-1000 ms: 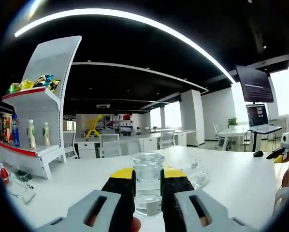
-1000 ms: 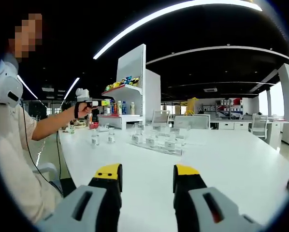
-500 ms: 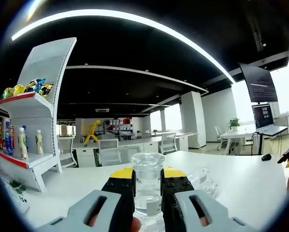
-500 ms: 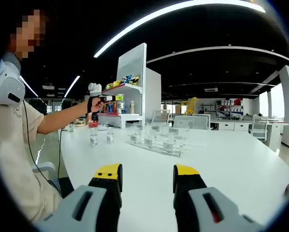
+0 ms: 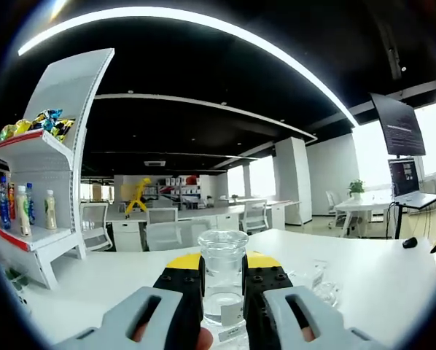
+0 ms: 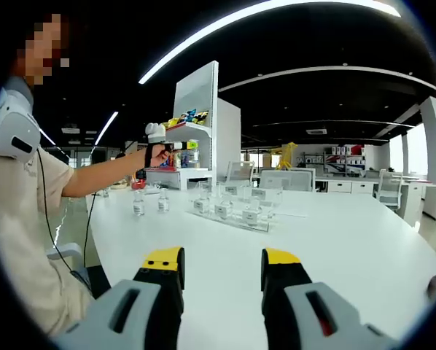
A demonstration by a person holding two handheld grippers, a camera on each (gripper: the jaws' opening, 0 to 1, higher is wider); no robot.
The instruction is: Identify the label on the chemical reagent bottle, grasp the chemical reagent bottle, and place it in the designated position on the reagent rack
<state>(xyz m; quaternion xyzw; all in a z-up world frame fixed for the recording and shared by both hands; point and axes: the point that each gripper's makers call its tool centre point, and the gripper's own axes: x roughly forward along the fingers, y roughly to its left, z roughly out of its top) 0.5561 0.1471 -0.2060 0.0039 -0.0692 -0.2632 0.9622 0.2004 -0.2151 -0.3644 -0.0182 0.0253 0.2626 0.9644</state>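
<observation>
1. Bottle [image 5: 222, 281]: clear glass, upright, clamped between the yellow-tipped jaws of the left claw [image 5: 223, 271]. Its round mouth stands just above the jaw tips, and a small white label sits low on its front; the print is too small to read.
2. Left claw, seen from the right claw's camera [image 6: 180, 146]: up and far to the left, held out at arm's length in the person's hand [image 6: 157, 154], well above the surface [image 6: 349, 248].
3. Right claw [image 6: 222, 266]: jaws spread wide with nothing between them, only bare white surface ahead.
4. Rack [image 6: 232, 214]: a clear holder straight ahead of the right claw, well beyond its tips, with small bottles standing in it and white tags on its front.
5. Two loose bottles [image 6: 149, 203]: upright on the surface, just left of the rack's near end, below the raised left claw.
6. Glassware [image 5: 316, 281]: clear pieces just right of the left claw, low on the surface; blurred, so which items they are I cannot tell.
7. Shelf [image 5: 39, 189]: a white unit far left of the left claw, with bright packets on its top tier and drink bottles below.
8. Laptop [image 5: 407, 182]: far right of the left claw, on another desk.
</observation>
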